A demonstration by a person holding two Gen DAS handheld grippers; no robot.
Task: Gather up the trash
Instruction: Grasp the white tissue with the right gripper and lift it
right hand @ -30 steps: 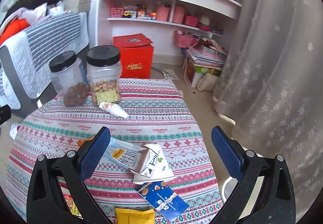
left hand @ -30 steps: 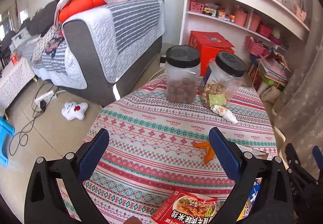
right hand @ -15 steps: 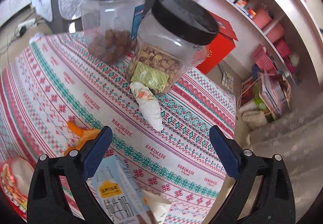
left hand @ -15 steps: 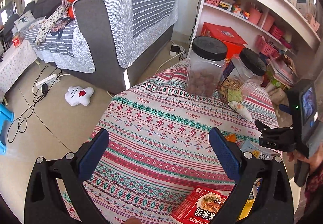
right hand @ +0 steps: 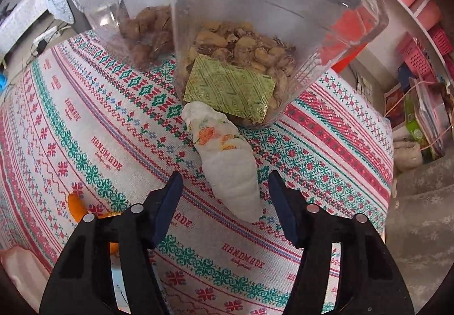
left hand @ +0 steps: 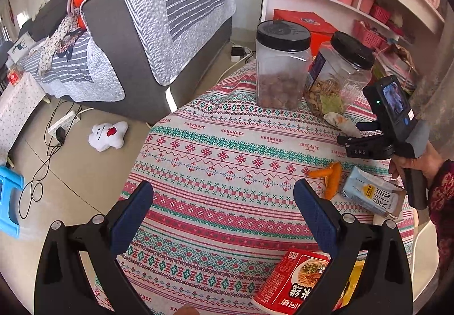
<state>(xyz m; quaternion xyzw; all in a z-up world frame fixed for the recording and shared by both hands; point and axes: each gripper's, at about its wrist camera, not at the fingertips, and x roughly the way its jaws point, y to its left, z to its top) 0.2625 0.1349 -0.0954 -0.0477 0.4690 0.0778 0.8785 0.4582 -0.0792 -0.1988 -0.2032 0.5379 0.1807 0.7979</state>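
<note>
Straddling a crumpled tissue beside the jar

Lying between the spread fingers of the right gripper (right hand: 224,187), the crumpled tissue (right hand: 227,159) has its near end inside the gap, with neither pad touching it as far as the right wrist view shows. Its far end rests against the foot of the nut jar (right hand: 255,45), on the patterned tablecloth (right hand: 85,130) of the round table. The tissue is white, twisted into a tapered roll, and printed with orange fruit and a little green near its far end. The left gripper (left hand: 224,201) hangs wide open over the near part of the cloth, with nothing between its fingers. Well to its right lie strips of orange peel (left hand: 330,176), a pale blue carton (left hand: 371,195) tipped on its side, and a red snack packet (left hand: 295,281) at the near edge. In the left wrist view the right gripper (left hand: 347,140) hides most of the tissue, and the left gripper's right finger covers part of the red packet. A second jar (left hand: 281,65) stands just beside the nut jar; both jars' lids are cut off in the right wrist view.
</note>
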